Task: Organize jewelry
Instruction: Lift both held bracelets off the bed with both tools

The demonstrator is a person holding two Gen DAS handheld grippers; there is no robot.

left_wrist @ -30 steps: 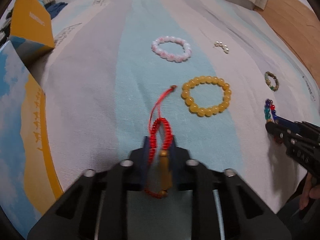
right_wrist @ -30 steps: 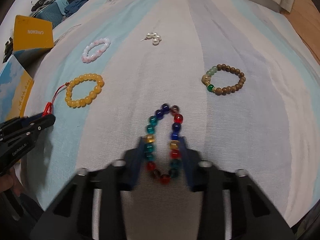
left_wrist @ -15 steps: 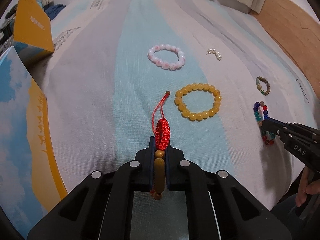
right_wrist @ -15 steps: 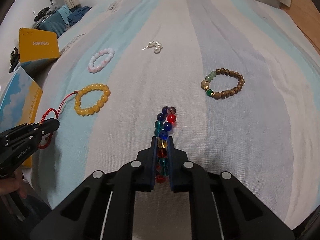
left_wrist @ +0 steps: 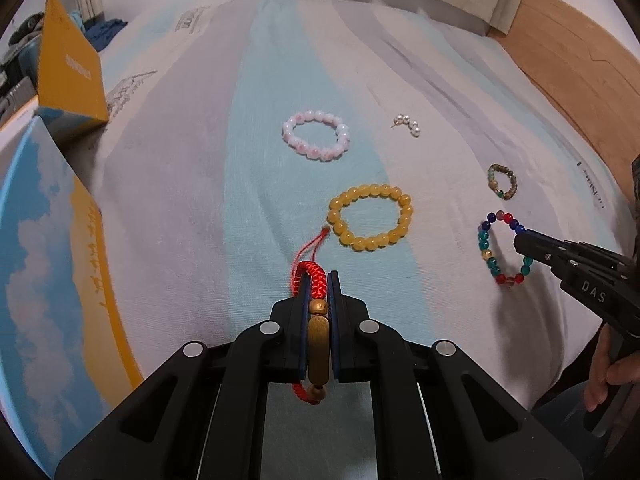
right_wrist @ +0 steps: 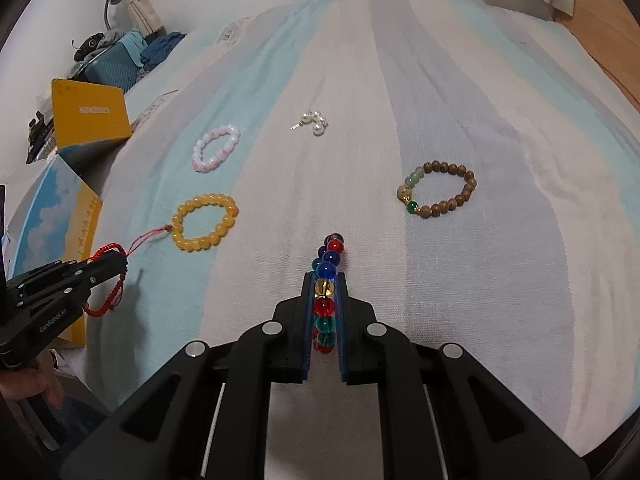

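My left gripper (left_wrist: 318, 280) is shut on a red braided cord bracelet (left_wrist: 314, 280) with a gold bar, lifted just off the striped bedsheet. My right gripper (right_wrist: 325, 280) is shut on a bracelet of coloured glass beads (right_wrist: 328, 264), squeezed flat between the pads. From the left wrist view that bead bracelet (left_wrist: 486, 246) hangs from the right gripper (left_wrist: 520, 240). On the sheet lie a yellow bead bracelet (left_wrist: 370, 218), a pink-white bead bracelet (left_wrist: 316, 136), a pearl piece (left_wrist: 408, 124) and a brown wooden bead bracelet (right_wrist: 440, 194).
A box printed with blue sky and yellow (left_wrist: 44, 248) stands at the left of the bed, with a yellow box (left_wrist: 68, 72) behind it. Wooden floor (left_wrist: 568, 64) lies past the bed's right side. A hand (left_wrist: 608, 380) grips the right tool's handle.
Both grippers closed on their bracelets, the right one from a wider gap, and both rose a little, lifting the red cord and the coloured beads off the sheet.
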